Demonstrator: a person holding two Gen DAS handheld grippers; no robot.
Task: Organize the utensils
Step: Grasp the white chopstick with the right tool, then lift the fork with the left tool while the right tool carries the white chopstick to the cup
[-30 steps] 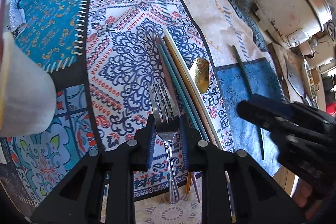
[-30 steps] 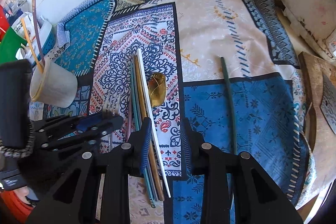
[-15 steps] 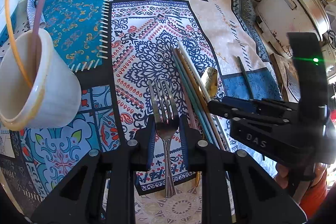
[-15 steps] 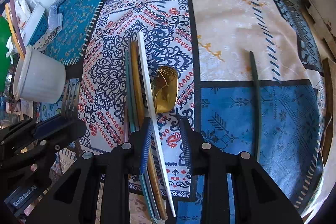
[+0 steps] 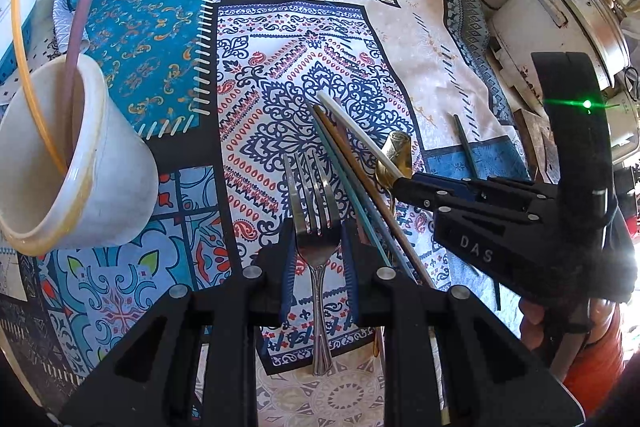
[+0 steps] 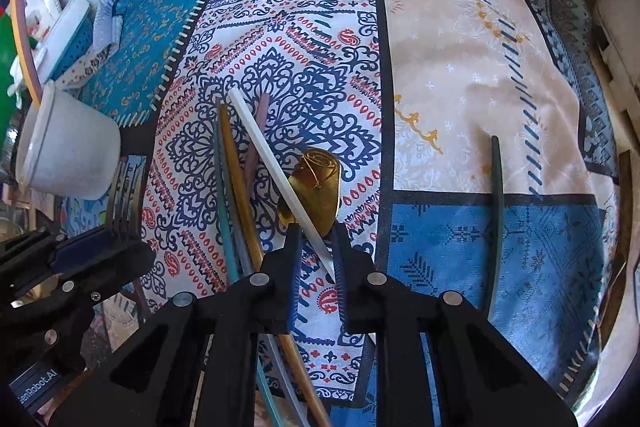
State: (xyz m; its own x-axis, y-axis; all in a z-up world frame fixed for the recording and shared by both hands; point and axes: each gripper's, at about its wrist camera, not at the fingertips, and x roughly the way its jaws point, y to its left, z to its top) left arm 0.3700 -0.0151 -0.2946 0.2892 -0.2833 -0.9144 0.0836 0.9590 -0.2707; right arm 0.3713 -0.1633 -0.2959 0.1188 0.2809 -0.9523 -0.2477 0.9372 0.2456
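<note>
My left gripper (image 5: 318, 261) is shut on a steel fork (image 5: 310, 203), tines forward, held above the patterned cloth. A white cup (image 5: 76, 163) with an orange and a mauve stick in it stands to its left. My right gripper (image 6: 316, 259) is low over a bundle of coloured chopsticks (image 6: 234, 187). A white chopstick (image 6: 280, 179) runs between its fingers, tilted up off the bundle, beside a gold spoon bowl (image 6: 316, 187). I cannot tell whether the jaws press on it. A dark green chopstick (image 6: 496, 211) lies alone to the right.
The patchwork cloth (image 6: 460, 67) covers the table. A white appliance (image 5: 560, 27) stands at the far right edge. A blue basket with clutter (image 6: 60, 27) sits at the far left behind the cup (image 6: 68, 155).
My left gripper has moved left with the fork, bringing the cup into full view. My right gripper has come down to the bundle, and the white chopstick now lies askew between its fingers.
</note>
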